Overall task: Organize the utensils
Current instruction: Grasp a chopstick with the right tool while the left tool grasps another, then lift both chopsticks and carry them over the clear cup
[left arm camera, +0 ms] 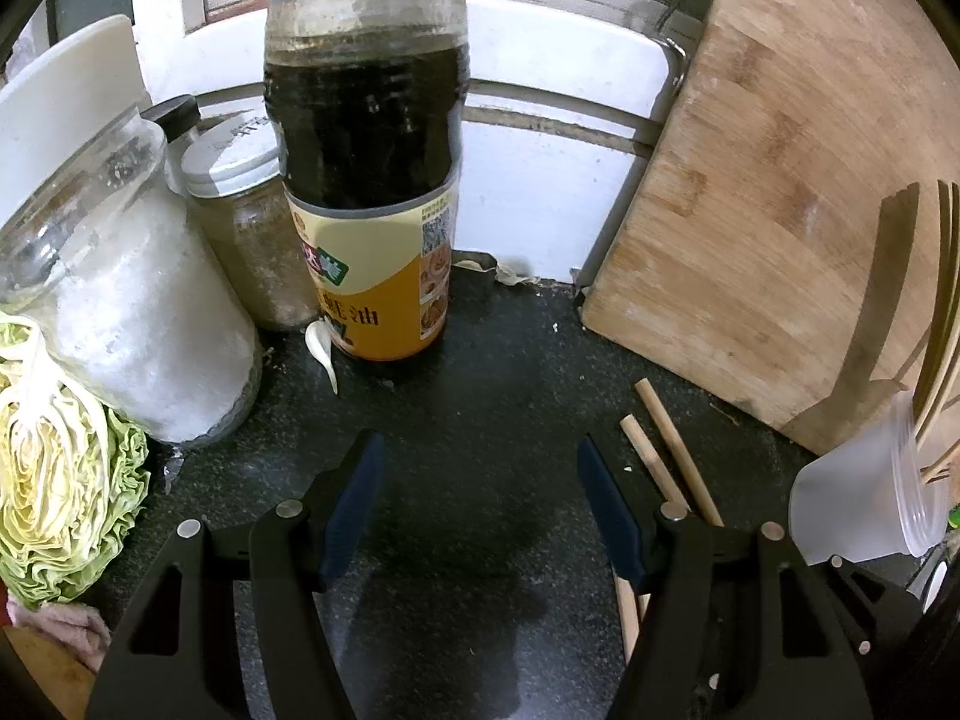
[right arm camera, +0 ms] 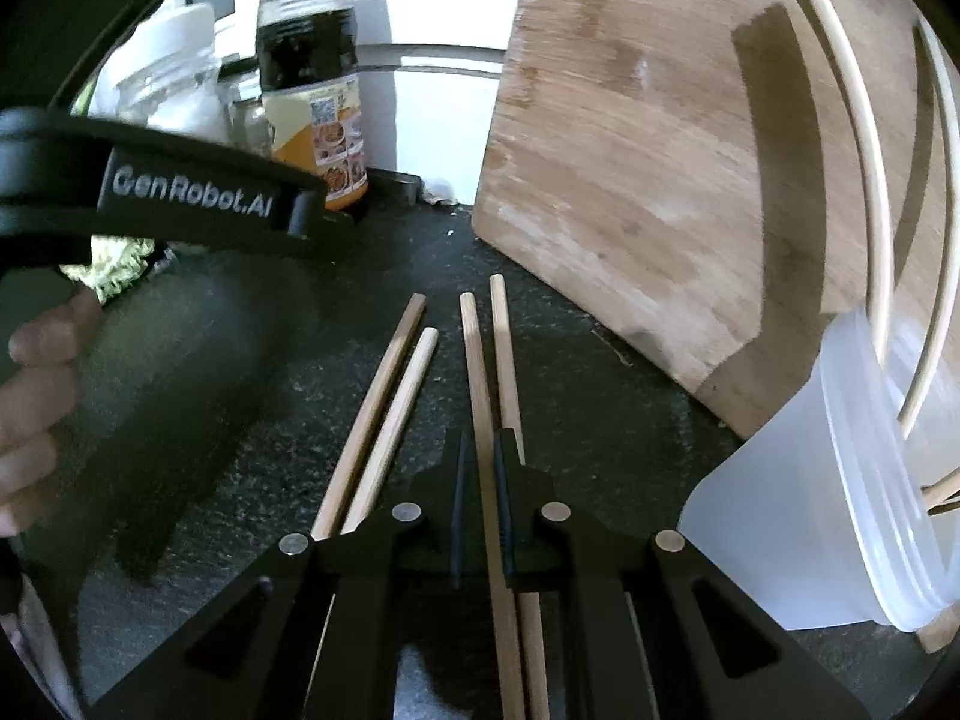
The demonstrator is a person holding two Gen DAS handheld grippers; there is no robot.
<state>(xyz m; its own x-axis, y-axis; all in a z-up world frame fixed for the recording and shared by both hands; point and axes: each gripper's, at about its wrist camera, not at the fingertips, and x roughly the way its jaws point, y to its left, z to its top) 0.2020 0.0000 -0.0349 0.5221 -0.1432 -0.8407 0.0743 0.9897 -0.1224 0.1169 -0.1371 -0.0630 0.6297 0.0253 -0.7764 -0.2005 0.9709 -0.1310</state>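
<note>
Chopsticks lay in a loose row on the dark counter (right arm camera: 570, 372), four of them, in front of a wooden cutting board (right arm camera: 630, 150) leaning against the wall. The right gripper (right arm camera: 480, 462) had its jaws nearly together around one chopstick (right arm camera: 480, 372), apparently clamped on it, while its neighbour (right arm camera: 504, 348) lay just beside the right jaw and the other pair (right arm camera: 390, 396) sat further left. A plastic cup (right arm camera: 798, 516), tilted at the right, already held several thin sticks (right arm camera: 870, 180), so part of the sorting looked done. The left gripper (left arm camera: 480, 480) hovered with jaws wide apart over bare counter, holding nothing, near a sauce bottle (left arm camera: 366, 180). By my judgement, four chopsticks were left to move.
</note>
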